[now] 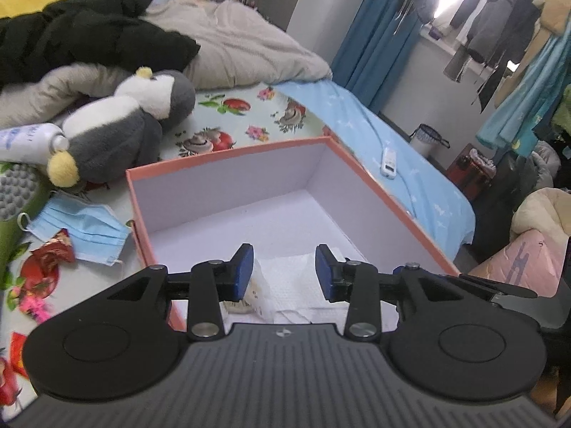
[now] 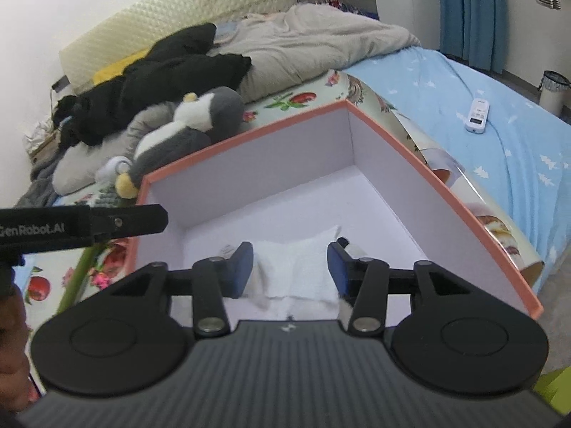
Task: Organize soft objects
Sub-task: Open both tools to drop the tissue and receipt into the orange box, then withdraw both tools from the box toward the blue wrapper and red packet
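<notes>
A pink-rimmed cardboard box [image 1: 228, 153] with a white inside stands on the bed. A folded white cloth [image 1: 289, 285] lies on its floor at the near end. My left gripper [image 1: 285, 271] hovers over that cloth, open, its blue pads clear of it. In the right wrist view my right gripper [image 2: 291, 267] is open too, with the white cloth [image 2: 296, 278] lying loose between its pads inside the box [image 2: 249, 135]. A grey and white penguin plush [image 1: 117, 125] lies left of the box, and a blue face mask [image 1: 85, 232] is beside the box's left wall.
A black garment [image 1: 89, 32] and a grey duvet [image 1: 242, 42] are piled at the head of the bed. A white spray can [image 1: 28, 141] and a red wrapper [image 1: 53, 253] lie at the left. A white remote [image 2: 477, 115] rests on the blue sheet at the right.
</notes>
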